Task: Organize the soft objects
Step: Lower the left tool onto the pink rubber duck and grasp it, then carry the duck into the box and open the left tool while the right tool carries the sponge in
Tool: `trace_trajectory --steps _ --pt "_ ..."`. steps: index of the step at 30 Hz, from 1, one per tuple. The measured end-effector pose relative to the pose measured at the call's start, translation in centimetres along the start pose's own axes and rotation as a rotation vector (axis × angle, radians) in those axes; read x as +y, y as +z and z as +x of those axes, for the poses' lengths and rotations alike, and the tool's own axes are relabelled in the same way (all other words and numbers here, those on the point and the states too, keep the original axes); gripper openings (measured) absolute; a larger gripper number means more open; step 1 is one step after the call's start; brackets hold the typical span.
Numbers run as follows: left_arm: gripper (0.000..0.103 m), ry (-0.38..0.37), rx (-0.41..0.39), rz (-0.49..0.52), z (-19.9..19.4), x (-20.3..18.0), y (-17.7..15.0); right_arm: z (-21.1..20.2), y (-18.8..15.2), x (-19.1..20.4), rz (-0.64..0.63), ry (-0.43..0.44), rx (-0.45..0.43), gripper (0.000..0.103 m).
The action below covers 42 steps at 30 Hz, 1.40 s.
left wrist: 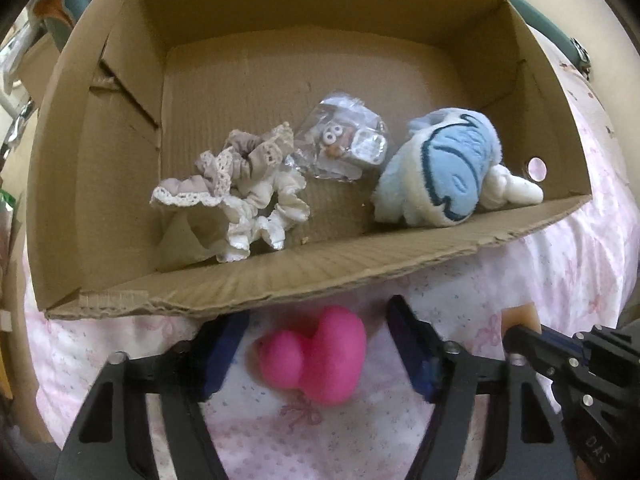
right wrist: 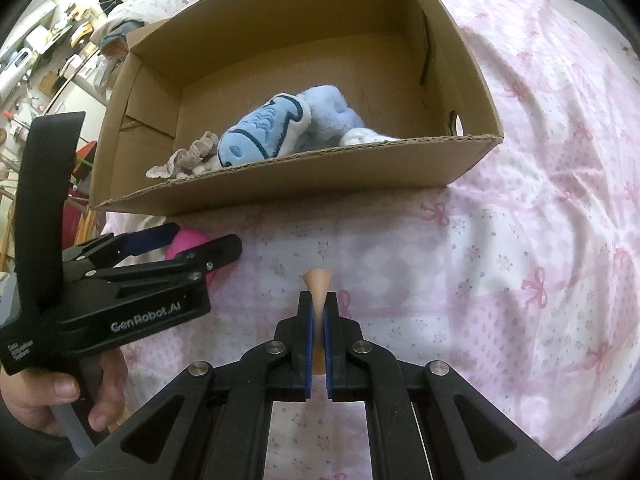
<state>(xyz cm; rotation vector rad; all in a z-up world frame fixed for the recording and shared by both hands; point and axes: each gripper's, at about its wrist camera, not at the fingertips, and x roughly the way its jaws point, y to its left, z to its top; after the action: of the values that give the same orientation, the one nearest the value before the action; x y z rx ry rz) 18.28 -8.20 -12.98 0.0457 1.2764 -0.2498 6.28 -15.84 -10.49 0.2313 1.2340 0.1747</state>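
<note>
A pink rubber duck [left wrist: 316,356] lies on the pink floral bedsheet [left wrist: 552,280] just in front of the cardboard box [left wrist: 280,280]. My left gripper [left wrist: 316,344] is open, its fingers on either side of the duck without touching it. The duck also shows behind the left gripper in the right wrist view [right wrist: 186,244]. My right gripper [right wrist: 317,300] is shut on a squashed peach-coloured soft object [right wrist: 317,282], above the sheet. The box holds lace scrunchies [left wrist: 236,196], a small toy in clear wrap [left wrist: 344,144] and a blue and white plush [left wrist: 444,168].
The box [right wrist: 280,184] stands open on the bed, its low front wall facing me. Bedsheet [right wrist: 520,240] spreads to the right of it. A cluttered room with shelves [right wrist: 48,60] lies to the left, past the bed's edge.
</note>
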Motion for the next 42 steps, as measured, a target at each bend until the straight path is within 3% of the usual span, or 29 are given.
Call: trace_trajectory --steps 2,3,9,10,20,29,32,36,42 --pt "0.045 0.007 0.008 -0.004 0.1 0.5 -0.1 0.0 0.0 0.1 0.001 0.0 -0.001 0.006" --pt "0.042 0.004 0.011 -0.01 0.2 0.7 0.0 0.1 0.0 0.1 0.001 0.0 -0.001 0.006" --pt "0.038 0.003 -0.003 0.002 -0.2 1.8 -1.1 0.2 0.0 0.3 -0.004 0.003 -0.003 0.006" --pt "0.02 0.003 -0.007 0.015 -0.1 1.5 -1.4 0.2 0.0 0.3 -0.004 0.003 -0.004 0.006" --pt "0.019 -0.052 -0.007 -0.06 -1.6 3.5 -3.2 -0.1 -0.1 0.4 -0.006 0.018 -0.013 0.006" --pt "0.019 -0.01 -0.014 -0.072 -2.7 4.1 -4.3 -0.1 0.0 0.7 -0.014 0.026 -0.012 0.006" --pt "0.019 0.025 -0.048 -0.098 -4.9 4.0 -5.3 -0.2 0.2 0.5 0.003 0.066 -0.02 0.006" --pt "0.019 0.015 -0.12 -0.134 -8.7 4.2 -6.5 -2.6 0.5 0.9 -0.001 0.22 -0.11 0.006" --pt "0.019 0.004 -0.259 -0.15 -14.4 4.6 -6.4 -5.6 0.7 1.7 -0.026 0.292 -0.214 0.006"
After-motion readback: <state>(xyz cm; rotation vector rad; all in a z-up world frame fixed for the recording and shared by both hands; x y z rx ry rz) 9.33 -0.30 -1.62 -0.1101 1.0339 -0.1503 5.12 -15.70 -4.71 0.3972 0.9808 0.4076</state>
